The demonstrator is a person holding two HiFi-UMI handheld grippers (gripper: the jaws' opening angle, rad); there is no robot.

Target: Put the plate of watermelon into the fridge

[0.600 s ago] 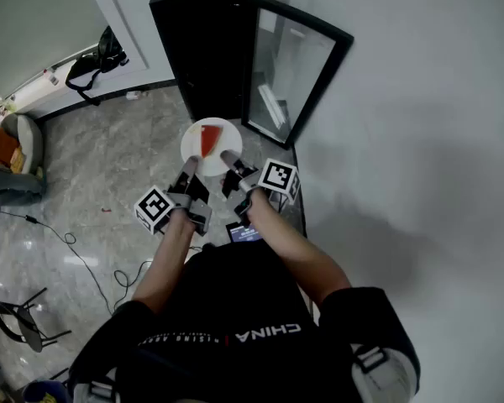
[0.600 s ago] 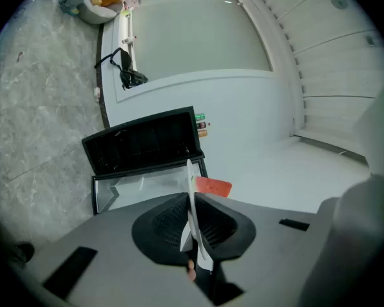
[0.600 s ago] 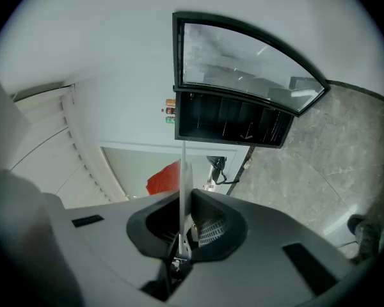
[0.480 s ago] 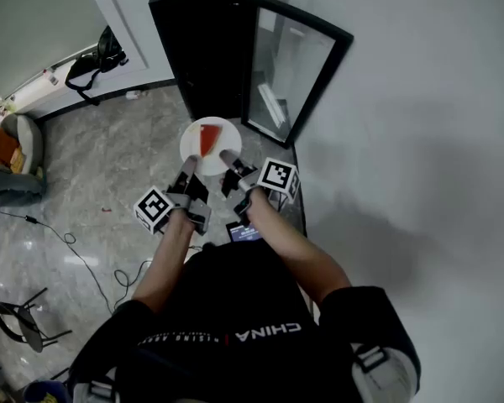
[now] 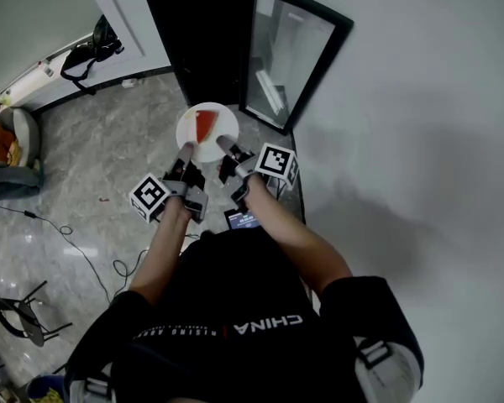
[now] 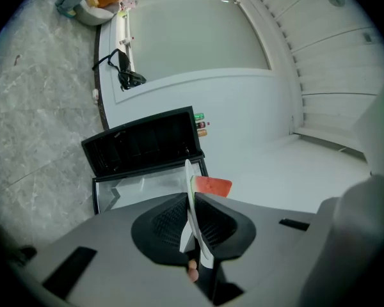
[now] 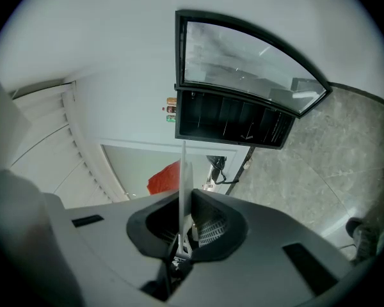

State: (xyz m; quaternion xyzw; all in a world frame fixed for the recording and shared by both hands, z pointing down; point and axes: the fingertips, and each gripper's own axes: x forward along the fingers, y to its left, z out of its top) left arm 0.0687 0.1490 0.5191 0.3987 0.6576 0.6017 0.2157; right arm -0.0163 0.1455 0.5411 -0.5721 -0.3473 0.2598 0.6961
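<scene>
The round white plate point(image 5: 227, 124) with its red watermelon wedge point(image 5: 204, 125) had edged nearer the black glass-doored fridge point(image 5: 202, 40). The left gripper point(image 5: 186, 151) and right gripper point(image 5: 223, 145) pinched its near rim. Stiff, probably breakable, its slice loose, it needed level carrying.

This looks like a room in a home, probably a living space rather than a fitted kitchen, though the steep view shows little furniture; the glossy grey marble-patterned tile floor point(image 5: 84, 166) meets plain white walls point(image 5: 420, 124); a small black fridge point(image 5: 202, 40) stands on the floor beside the wall, its glass-paned door point(image 5: 294, 57) swung open; small coloured bottles point(image 6: 200, 124) sit on top; a black strap bag point(image 5: 88, 53) lies at the wall's foot; a thin black cable point(image 5: 122, 269) trails over the tiles; white slatted panels point(image 6: 320, 50) line one side.
</scene>
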